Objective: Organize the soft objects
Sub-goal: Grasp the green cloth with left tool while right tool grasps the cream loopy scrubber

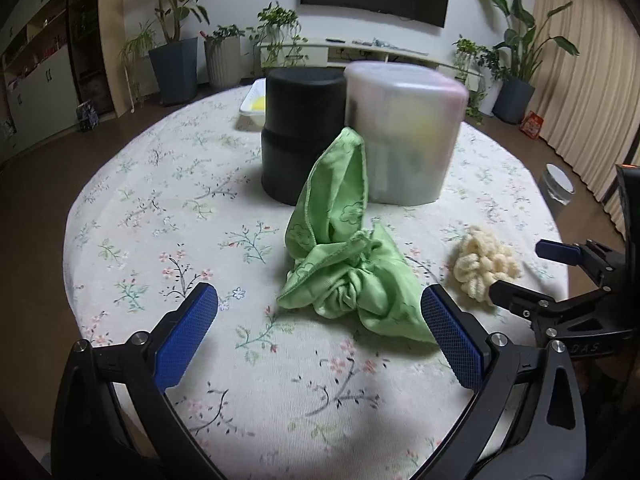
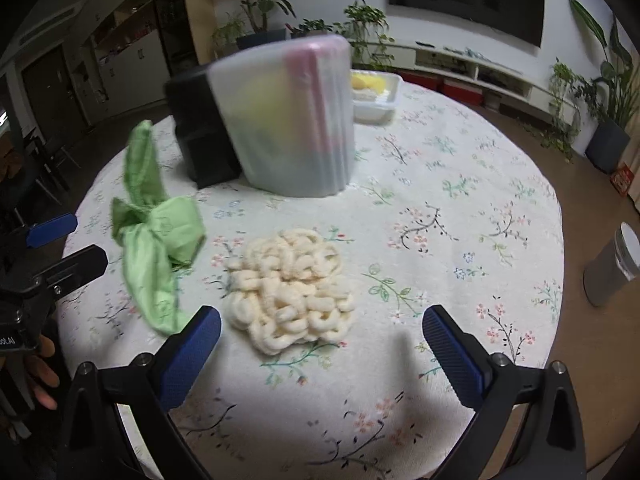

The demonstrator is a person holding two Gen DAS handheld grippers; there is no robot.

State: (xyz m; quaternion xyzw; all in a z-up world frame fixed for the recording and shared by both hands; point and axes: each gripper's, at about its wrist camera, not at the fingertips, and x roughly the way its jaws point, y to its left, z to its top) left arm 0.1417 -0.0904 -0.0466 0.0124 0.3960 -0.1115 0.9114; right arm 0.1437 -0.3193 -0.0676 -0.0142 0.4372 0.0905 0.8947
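Note:
A crumpled green cloth (image 1: pixel 344 256) lies on the round floral table (image 1: pixel 168 208), one corner standing up. My left gripper (image 1: pixel 320 312) is open just in front of it, fingers on either side of its near edge, not touching. A cream knitted chunky piece (image 2: pixel 292 288) lies flat on the table. My right gripper (image 2: pixel 322 332) is open right before it, empty. The green cloth also shows in the right wrist view (image 2: pixel 156 224), and the cream piece in the left wrist view (image 1: pixel 484 262). The right gripper shows at the right of the left wrist view (image 1: pixel 520 272).
A black cylindrical container (image 1: pixel 300 136) and a translucent frosted bin (image 1: pixel 404 132) stand side by side behind the cloth. A white tray (image 2: pixel 376 96) with yellow items sits at the far table edge. A grey bin (image 2: pixel 612 268) stands on the floor at right.

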